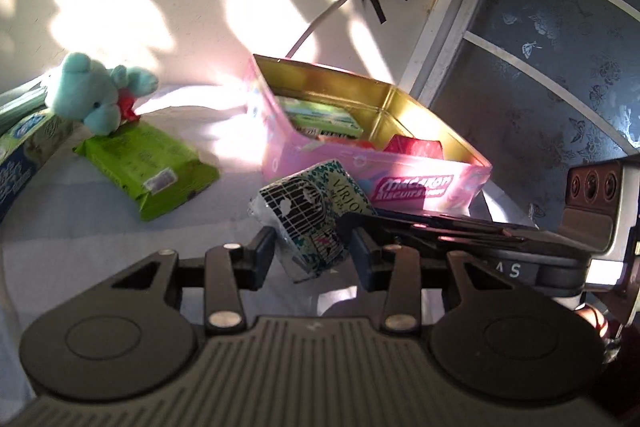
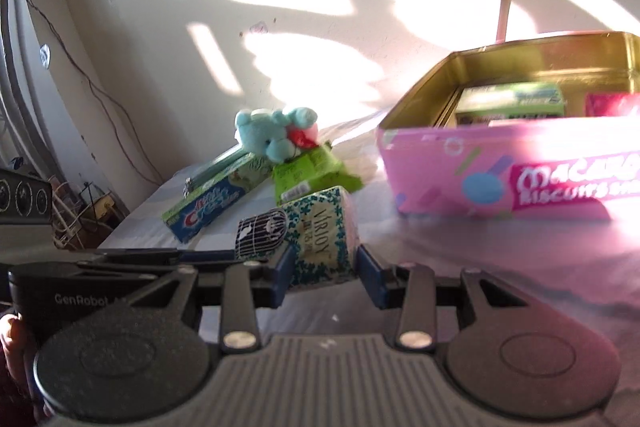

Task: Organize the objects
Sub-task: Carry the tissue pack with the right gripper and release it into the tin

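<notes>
Both hand-held grippers, left [image 1: 310,247] and right [image 2: 322,267], pinch the Virjoy tissue pack [image 1: 316,215] at lower centre; pink biscuit tin [image 1: 420,183] partly filled; plush bear [image 1: 100,95], green wipes [image 1: 148,163], toothpaste box [image 2: 216,195] remain outside.

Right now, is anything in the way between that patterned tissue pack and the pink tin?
Nothing visible blocks it. Both the left gripper and the right gripper clamp the tissue pack just in front of the pink tin. Only the tin's near wall lies ahead, and space shows inside beside the green box.
</notes>
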{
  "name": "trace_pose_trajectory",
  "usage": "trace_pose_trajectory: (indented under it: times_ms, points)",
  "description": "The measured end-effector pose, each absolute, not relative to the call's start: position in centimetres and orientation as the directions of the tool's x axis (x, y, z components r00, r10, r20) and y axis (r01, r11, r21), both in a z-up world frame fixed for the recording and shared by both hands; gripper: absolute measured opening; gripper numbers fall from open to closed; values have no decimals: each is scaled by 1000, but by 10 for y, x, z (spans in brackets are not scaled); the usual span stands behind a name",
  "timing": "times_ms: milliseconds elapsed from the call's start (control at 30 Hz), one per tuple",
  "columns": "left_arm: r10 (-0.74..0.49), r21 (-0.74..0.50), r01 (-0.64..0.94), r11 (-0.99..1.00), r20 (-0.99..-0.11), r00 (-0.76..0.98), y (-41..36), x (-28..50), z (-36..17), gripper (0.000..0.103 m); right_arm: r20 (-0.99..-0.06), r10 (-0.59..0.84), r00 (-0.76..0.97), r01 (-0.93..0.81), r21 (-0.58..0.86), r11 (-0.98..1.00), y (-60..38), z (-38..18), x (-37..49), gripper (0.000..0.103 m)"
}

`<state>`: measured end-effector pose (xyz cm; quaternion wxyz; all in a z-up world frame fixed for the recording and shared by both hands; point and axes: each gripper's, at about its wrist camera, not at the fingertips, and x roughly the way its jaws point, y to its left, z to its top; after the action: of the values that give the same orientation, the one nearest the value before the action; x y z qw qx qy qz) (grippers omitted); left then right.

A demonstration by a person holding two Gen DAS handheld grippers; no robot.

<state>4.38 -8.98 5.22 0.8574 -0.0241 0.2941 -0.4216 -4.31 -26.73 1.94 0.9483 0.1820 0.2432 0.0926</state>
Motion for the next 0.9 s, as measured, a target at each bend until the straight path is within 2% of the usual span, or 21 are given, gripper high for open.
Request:
trace_pose_trajectory:
  times_ms: [167, 333, 467, 633, 733, 900]
  points:
    - [-769, -225, 769, 598, -433, 471, -142, 59, 73, 43, -337, 140, 931, -14, 350, 936, -305, 45, -42, 37]
    - [-770, -245, 771, 588, -461, 441, -178, 87, 67, 43, -343, 87, 935, 56, 387, 921, -340, 38, -22, 36]
    - [-763, -277, 754, 596, -487, 424, -194, 108, 59, 43, -357, 55, 933, 92, 384, 919, -356, 31, -3, 35]
    - [-721, -259, 724, 639, -529, 447, -206, 121, 51, 45, -377, -1, 926, 144, 352, 925, -361, 20, 13, 36]
    - [-689, -237, 703, 670, -550, 471, -205, 122, 49, 46, -351, -23, 936, 157, 357, 921, -363, 18, 9, 42]
    - [-654, -172, 691, 702, -540, 530, -197, 102, 58, 47, -303, -58, 951, 174, 372, 912, -364, 26, -13, 44]
